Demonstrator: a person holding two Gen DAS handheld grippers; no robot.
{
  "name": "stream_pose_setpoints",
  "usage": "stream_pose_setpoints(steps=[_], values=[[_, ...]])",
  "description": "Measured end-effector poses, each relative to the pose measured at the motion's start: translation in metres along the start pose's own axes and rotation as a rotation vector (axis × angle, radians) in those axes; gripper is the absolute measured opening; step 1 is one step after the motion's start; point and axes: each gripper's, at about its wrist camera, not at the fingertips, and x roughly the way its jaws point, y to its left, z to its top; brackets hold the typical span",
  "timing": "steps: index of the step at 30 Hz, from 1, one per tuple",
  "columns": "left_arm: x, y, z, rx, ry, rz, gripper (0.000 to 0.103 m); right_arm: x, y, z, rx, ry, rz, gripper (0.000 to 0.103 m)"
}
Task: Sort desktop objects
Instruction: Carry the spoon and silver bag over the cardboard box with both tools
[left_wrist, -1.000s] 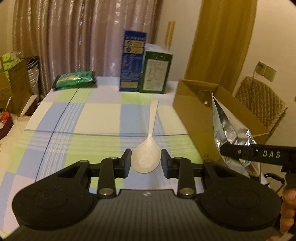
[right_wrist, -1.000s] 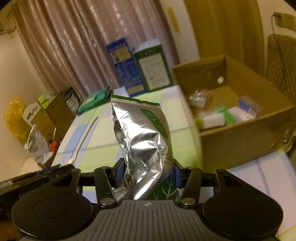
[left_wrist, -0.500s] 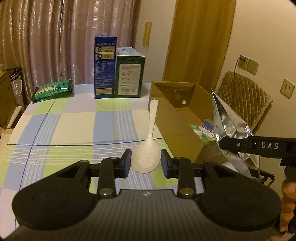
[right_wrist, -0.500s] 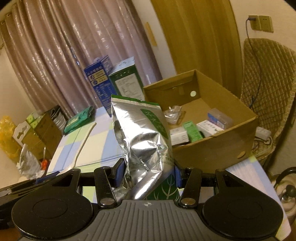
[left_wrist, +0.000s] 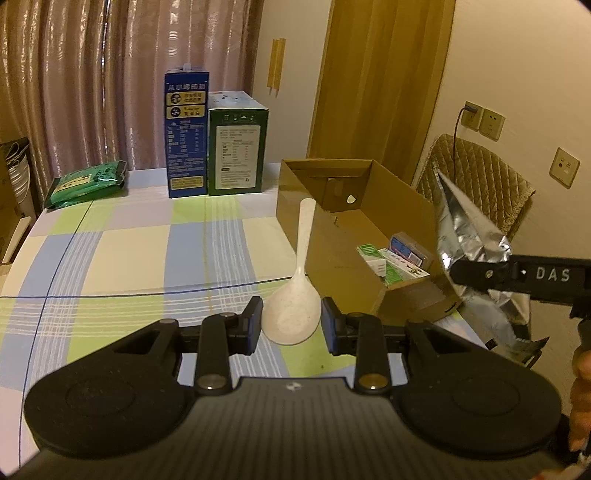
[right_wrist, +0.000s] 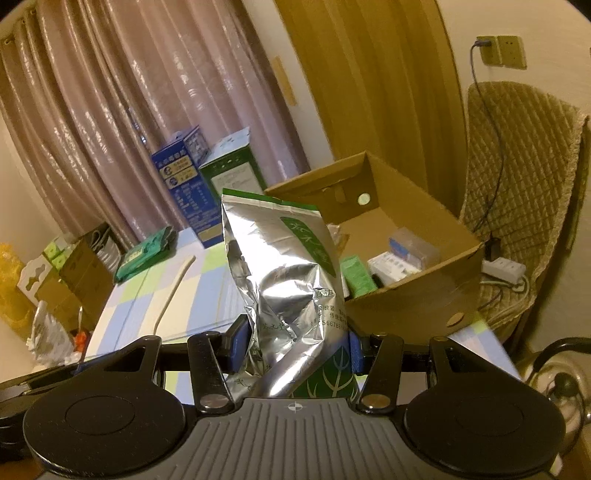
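My left gripper (left_wrist: 292, 325) is shut on the bowl of a white speckled rice spoon (left_wrist: 303, 240), whose handle points forward over the checked tablecloth (left_wrist: 129, 251). The spoon's handle (right_wrist: 176, 281) also shows at the left of the right wrist view. My right gripper (right_wrist: 295, 347) is shut on a crinkled silver foil bag (right_wrist: 284, 273) with green print, held upright. In the left wrist view the foil bag (left_wrist: 461, 229) hangs by the near right corner of the open cardboard box (left_wrist: 332, 240). The cardboard box (right_wrist: 417, 295) stands just beyond the bag.
Several small packets (left_wrist: 400, 258) lie inside the box. A blue carton (left_wrist: 186, 133) and a green carton (left_wrist: 236, 147) stand at the table's far edge, with a green packet (left_wrist: 86, 182) to their left. A padded chair (left_wrist: 480, 177) stands right of the table.
Both grippers have swung to the right with their loads, and the box has come nearer the middle of each view. More of its inside shows. Neither grip has changed.
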Motion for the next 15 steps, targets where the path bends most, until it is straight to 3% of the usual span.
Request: stream_pose_setpoints(steps=[15], values=[[0.059, -0.059, 0.053, 0.034, -0.015, -0.086, 0.028, 0.015, -0.055, 0.064, -0.01, -0.023, -0.041, 0.049]])
